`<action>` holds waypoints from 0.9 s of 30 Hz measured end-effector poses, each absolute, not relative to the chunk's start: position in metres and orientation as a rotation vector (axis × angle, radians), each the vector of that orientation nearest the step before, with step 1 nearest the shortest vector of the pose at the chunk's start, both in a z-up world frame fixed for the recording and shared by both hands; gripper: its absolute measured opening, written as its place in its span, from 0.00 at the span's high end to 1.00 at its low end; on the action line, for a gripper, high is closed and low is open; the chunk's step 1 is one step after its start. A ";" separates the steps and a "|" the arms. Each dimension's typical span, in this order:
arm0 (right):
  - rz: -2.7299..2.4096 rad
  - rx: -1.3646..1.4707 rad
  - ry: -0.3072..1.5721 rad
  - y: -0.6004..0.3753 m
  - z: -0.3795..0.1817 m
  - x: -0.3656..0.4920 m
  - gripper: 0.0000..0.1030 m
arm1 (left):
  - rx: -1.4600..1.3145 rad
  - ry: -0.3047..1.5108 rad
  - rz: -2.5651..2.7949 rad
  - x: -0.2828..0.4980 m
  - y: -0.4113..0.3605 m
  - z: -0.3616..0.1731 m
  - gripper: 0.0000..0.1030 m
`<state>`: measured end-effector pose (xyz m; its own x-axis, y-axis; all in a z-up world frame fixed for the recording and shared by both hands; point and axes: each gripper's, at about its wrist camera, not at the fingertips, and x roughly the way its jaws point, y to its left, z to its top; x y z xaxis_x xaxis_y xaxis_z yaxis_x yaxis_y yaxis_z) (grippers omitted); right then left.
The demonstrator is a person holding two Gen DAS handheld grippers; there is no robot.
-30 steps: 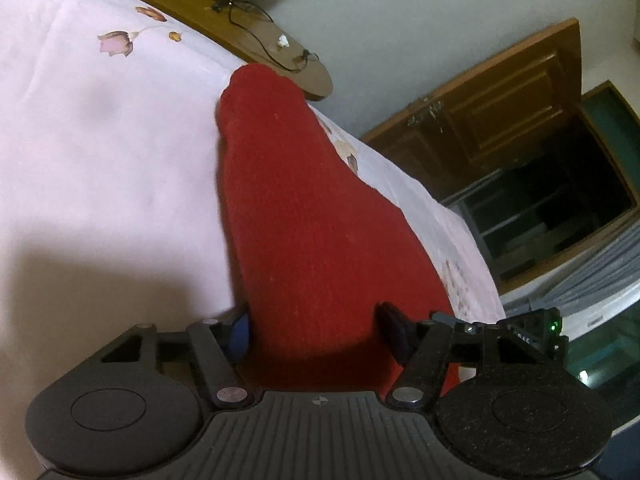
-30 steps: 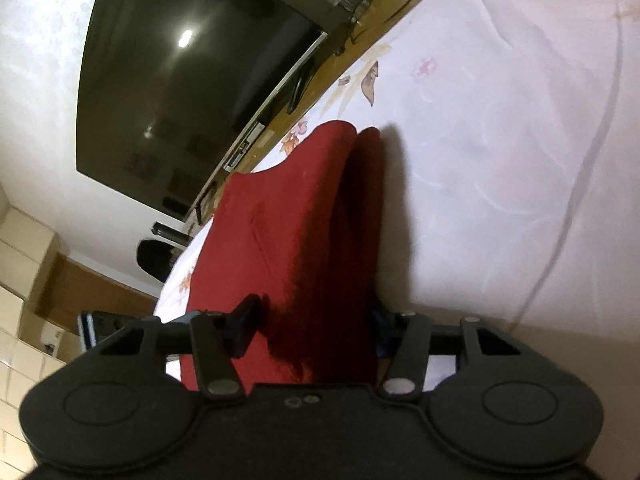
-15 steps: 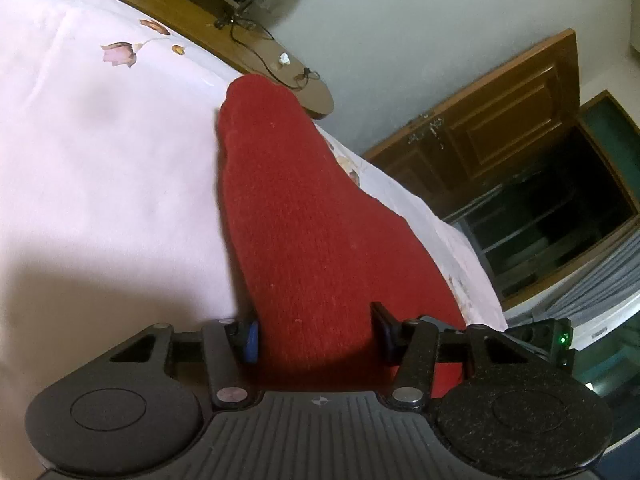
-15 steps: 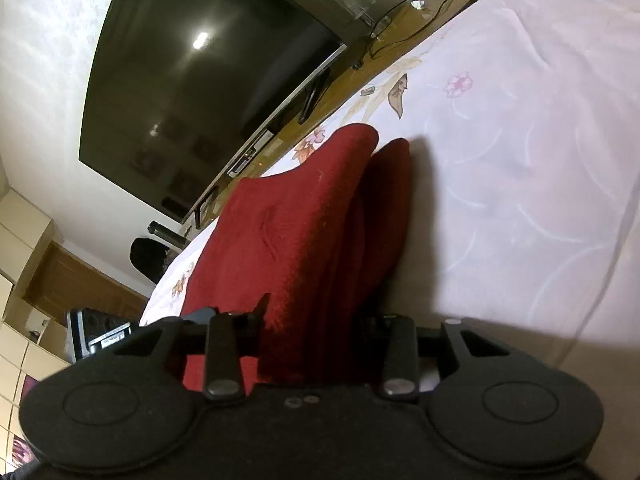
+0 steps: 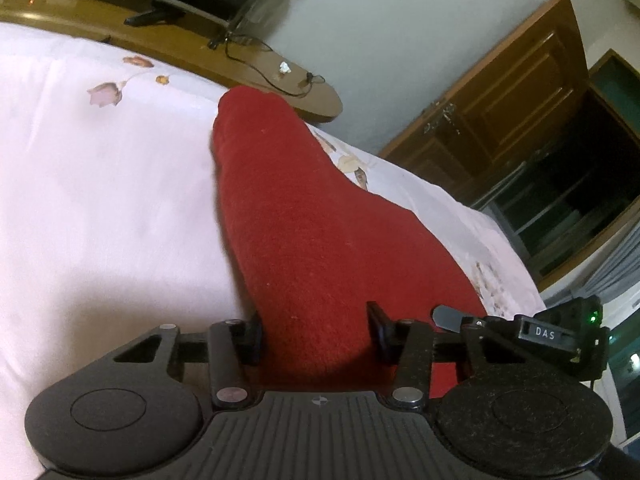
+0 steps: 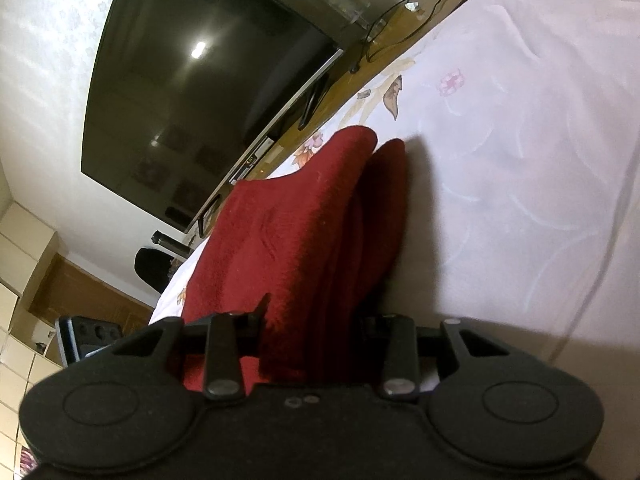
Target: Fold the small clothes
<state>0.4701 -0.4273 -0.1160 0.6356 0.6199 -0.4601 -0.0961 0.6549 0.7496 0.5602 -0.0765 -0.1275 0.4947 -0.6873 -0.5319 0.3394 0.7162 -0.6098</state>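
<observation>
A red knit garment (image 5: 300, 220) lies folded lengthwise on the pink flowered bedsheet (image 5: 100, 184), its far end rounded. Its near end fills the gap of my left gripper (image 5: 316, 332), whose jaws are closing, and both fingers (image 5: 254, 336) press into the cloth. In the right wrist view the same red garment (image 6: 288, 232) shows two stacked layers. My right gripper (image 6: 314, 320) is shut on their near edge, which hides the inner faces of the fingers.
A wooden TV bench (image 5: 172, 52) with cables runs along the bed's far side under a large dark television (image 6: 192, 92). A wooden door (image 5: 512, 92) and a dark shelf stand to the right. A black device with a green light (image 5: 560, 332) sits beside my left gripper.
Both grippers' jaws have narrowed onto the red garment's near end. Both views have rolled a little, and the garment stays in place on the sheet.
</observation>
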 end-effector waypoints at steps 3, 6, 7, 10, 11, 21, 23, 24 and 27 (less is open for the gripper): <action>0.452 0.744 0.769 -0.426 -0.110 0.468 0.66 | -0.459 0.830 -0.660 0.558 -0.074 -0.123 0.55; 0.440 0.731 0.761 -0.422 -0.102 0.465 0.66 | -0.466 0.817 -0.680 0.557 -0.069 -0.118 0.55; 0.437 0.723 0.757 -0.422 -0.099 0.463 0.66 | -0.468 0.812 -0.688 0.556 -0.067 -0.116 0.55; 0.426 0.713 0.743 -0.419 -0.089 0.458 0.67 | -0.473 0.795 -0.706 0.552 -0.059 -0.106 0.55; 0.425 0.707 0.739 -0.416 -0.085 0.456 0.67 | -0.476 0.785 -0.712 0.550 -0.054 -0.101 0.55; 0.469 0.653 0.692 -0.351 -0.044 0.457 0.67 | -0.503 0.709 -0.695 0.525 0.027 -0.064 0.55; 0.488 0.643 0.693 -0.332 -0.041 0.461 0.67 | -0.508 0.702 -0.678 0.521 0.050 -0.061 0.55; 0.499 0.640 0.694 -0.322 -0.039 0.464 0.67 | -0.510 0.697 -0.669 0.519 0.060 -0.060 0.55; 0.528 0.630 0.699 -0.294 -0.036 0.472 0.67 | -0.518 0.687 -0.639 0.512 0.093 -0.056 0.55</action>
<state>0.4718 -0.2938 -0.0361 0.6517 0.6314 -0.4202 -0.2317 0.6933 0.6823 0.5122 0.0933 -0.0562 0.6003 -0.6850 -0.4128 0.3621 0.6930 -0.6234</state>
